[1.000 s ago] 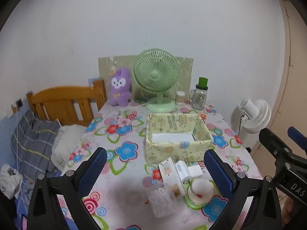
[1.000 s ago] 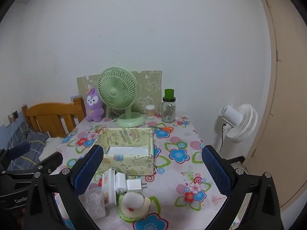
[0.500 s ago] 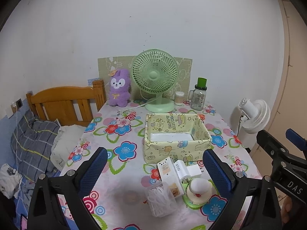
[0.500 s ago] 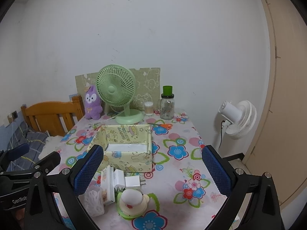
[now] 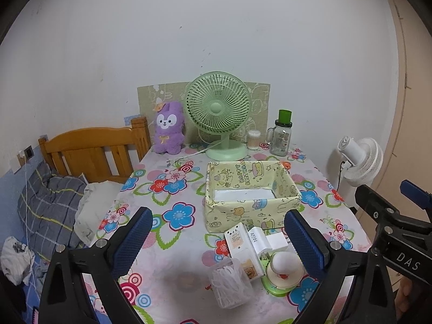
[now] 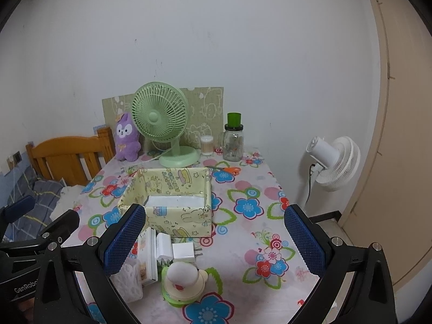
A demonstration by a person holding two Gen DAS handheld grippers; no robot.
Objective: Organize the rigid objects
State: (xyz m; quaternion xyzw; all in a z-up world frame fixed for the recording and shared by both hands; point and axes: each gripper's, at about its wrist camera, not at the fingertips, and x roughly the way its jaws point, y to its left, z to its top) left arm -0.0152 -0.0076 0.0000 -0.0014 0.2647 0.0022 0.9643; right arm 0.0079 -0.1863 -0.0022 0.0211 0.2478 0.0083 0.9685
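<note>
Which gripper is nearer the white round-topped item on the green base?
Right. The right gripper, open, has the white round-topped item between its fingers; in the left gripper view, also open, it sits off by the right finger.

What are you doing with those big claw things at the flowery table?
A person holds a two-finger gripper in each hand above the table. The left gripper and right gripper are both open and hold nothing. In front of them lie small things: white chargers, a clear plastic box and a round white and green gadget. Behind those sits an open yellow cartoon box, which looks ready for them. Nothing has been picked up yet.
</note>
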